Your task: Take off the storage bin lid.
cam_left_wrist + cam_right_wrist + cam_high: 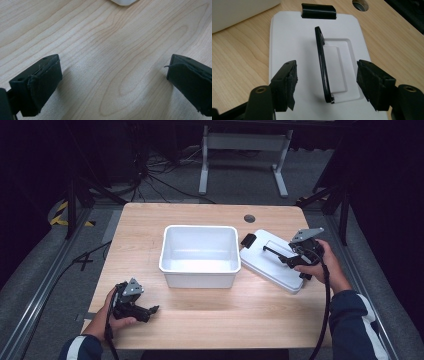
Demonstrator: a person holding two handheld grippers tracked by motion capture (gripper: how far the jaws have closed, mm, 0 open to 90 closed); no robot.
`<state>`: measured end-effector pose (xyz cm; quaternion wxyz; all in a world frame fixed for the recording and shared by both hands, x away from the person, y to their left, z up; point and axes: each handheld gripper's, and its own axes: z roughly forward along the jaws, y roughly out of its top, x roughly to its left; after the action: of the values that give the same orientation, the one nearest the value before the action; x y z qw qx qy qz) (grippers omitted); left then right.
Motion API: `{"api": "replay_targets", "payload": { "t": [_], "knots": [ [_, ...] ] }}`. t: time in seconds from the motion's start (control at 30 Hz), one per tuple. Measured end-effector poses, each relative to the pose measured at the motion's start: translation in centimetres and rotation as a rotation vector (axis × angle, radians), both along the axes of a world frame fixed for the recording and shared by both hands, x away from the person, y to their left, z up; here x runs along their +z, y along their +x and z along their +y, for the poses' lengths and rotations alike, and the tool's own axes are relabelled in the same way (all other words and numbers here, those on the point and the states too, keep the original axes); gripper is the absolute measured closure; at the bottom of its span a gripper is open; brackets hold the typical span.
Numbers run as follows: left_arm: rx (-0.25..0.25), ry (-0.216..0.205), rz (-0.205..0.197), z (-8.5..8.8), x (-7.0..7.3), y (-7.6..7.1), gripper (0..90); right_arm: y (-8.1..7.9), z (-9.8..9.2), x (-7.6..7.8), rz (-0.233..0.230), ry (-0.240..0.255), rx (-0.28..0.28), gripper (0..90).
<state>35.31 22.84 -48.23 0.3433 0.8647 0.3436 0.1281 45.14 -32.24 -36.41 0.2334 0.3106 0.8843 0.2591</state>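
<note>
Pale wood with a looping grain forms the table (210,320), set on grey carpet against a dark background of cables and a white frame leg. At the centre of the work lies the white lid (272,262), a flat rounded rectangle of smooth plastic, placed just to the right of the white bin (199,255) and skewed to it. A black hinged handle (323,65) is seen standing upright on edge over a shallow moulded recess in the lid, and a black latch clip (318,11) sits on the lid's far edge. The right gripper (325,82) is held above the lid with its jaws well apart on either side of the handle; the fuzzy black pads (291,82) are clear of it, so nothing is gripped. The step is judged to be a release of the handle after the lid has been set down beside the bin. Next, the gripper is likely to be lifted straight clear, without knocking the raised handle. The bin is a deep, empty, thin-walled tub with rounded corners. Left of the bin, near the table's front edge, the left gripper (112,82) is rested low over bare wood, jaws wide and empty
</note>
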Motion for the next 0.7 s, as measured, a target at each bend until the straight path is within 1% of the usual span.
{"api": "replay_targets", "payload": {
  "t": [0.03,0.13,0.17,0.23,0.3,0.33,0.4,0.5,0.53,0.7],
  "knots": [
    [0.000,-0.001,0.000,0.0,0.0,0.0,0.4,-0.2,0.1,0.0,-0.005,-0.002,-0.008,33.4],
    [0.001,0.000,0.000,0.0,0.0,0.0,0.4,-0.6,0.1,0.2,-0.011,-0.006,-0.009,33.5],
    [0.001,0.001,-0.002,0.0,0.0,0.0,0.4,-0.9,0.1,0.3,-0.025,-0.009,-0.014,33.5],
    [0.002,-0.002,-0.001,-0.1,0.0,0.1,0.3,-1.4,-0.1,0.4,-0.031,0.003,-0.013,33.4],
    [0.004,-0.002,-0.002,-0.1,0.0,0.0,0.3,-1.8,-0.1,0.5,-0.037,0.000,-0.019,33.5],
    [0.000,0.008,-0.009,0.0,0.0,0.1,0.4,-2.0,-0.1,0.5,-0.038,-0.003,-0.016,33.5],
    [0.011,0.000,-0.003,-0.1,0.0,0.0,0.4,-2.5,-0.3,0.6,-0.050,0.004,-0.013,33.4],
    [0.012,-0.001,0.000,-0.1,0.0,0.0,0.5,-3.3,-0.4,0.8,-0.067,0.001,-0.021,33.5],
    [0.012,-0.001,0.001,-0.1,0.0,-0.1,0.4,-3.6,-0.6,0.8,-0.065,0.009,-0.020,33.6],
    [0.012,-0.001,-0.003,-0.1,0.0,0.0,0.4,-4.3,-1.2,0.9,-0.069,0.015,-0.020,33.6]
  ]
}}
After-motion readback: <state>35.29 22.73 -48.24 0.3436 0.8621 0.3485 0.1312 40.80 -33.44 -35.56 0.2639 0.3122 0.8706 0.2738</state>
